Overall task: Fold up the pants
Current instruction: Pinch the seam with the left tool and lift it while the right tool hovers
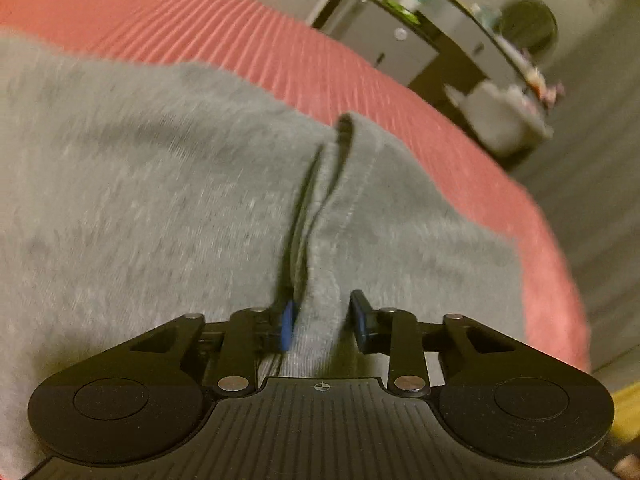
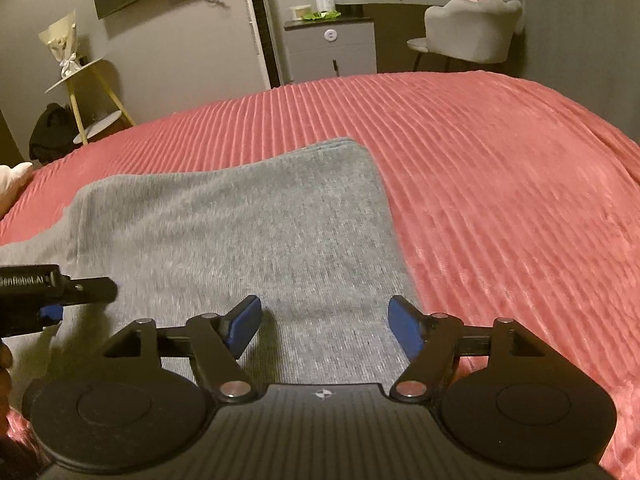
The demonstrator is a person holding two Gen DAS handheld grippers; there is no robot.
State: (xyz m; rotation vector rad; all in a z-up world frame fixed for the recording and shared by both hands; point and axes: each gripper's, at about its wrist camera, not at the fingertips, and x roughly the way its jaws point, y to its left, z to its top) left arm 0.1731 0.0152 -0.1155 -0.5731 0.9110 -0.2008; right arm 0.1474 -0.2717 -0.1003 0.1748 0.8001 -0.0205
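My left gripper (image 1: 320, 320) has its jaws pinched on a raised ridge of the grey pants (image 1: 160, 200), which lie spread on the red bed cover (image 1: 460, 168), likely to lift an edge; my right gripper (image 2: 324, 328) hovers above them, jaws apart and empty.

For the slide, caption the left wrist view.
Left gripper pinching a raised ridge of the grey pants spread on a ribbed pink bedspread.
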